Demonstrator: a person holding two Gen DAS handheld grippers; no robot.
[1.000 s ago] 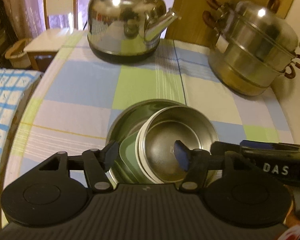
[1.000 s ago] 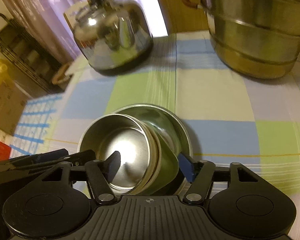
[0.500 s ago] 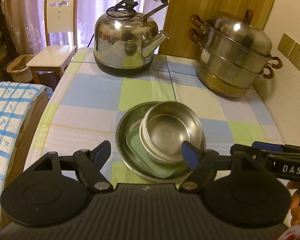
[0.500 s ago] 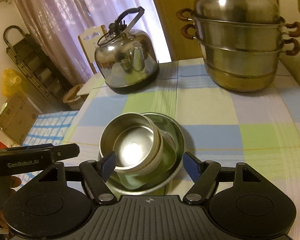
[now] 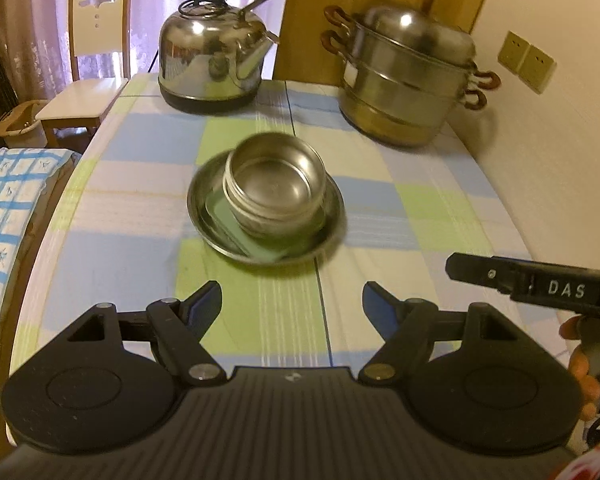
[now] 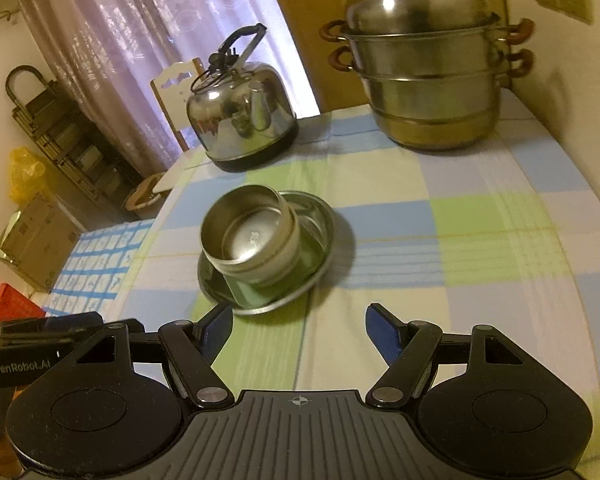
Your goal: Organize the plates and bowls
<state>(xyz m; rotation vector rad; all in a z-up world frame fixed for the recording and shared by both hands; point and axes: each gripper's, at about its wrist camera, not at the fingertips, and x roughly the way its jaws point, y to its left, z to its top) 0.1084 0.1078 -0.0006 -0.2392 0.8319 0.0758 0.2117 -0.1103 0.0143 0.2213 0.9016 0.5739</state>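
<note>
A stack stands mid-table: a wide steel plate (image 5: 332, 216) (image 6: 324, 224) carries a green square dish (image 5: 236, 236) (image 6: 248, 298), and nested steel bowls (image 5: 276, 184) (image 6: 250, 236) sit tilted on top. My left gripper (image 5: 292, 304) hangs open a short way in front of the stack, nothing between its blue pads. In the right wrist view my right gripper (image 6: 298, 330) is likewise open and empty, just short of the plate's near rim. Each gripper's body shows at the edge of the other's view.
A steel kettle (image 5: 214, 60) (image 6: 240, 124) stands at the back left of the checked tablecloth (image 5: 420, 208), a stacked steamer pot (image 5: 408, 80) (image 6: 428, 64) at the back right by the wall. A wooden chair (image 5: 88, 84) is beyond the table's left edge.
Both grippers have let go of the bowls, opened wider and drawn back toward me and slightly up. The stack now sits free and farther from the fingers.
</note>
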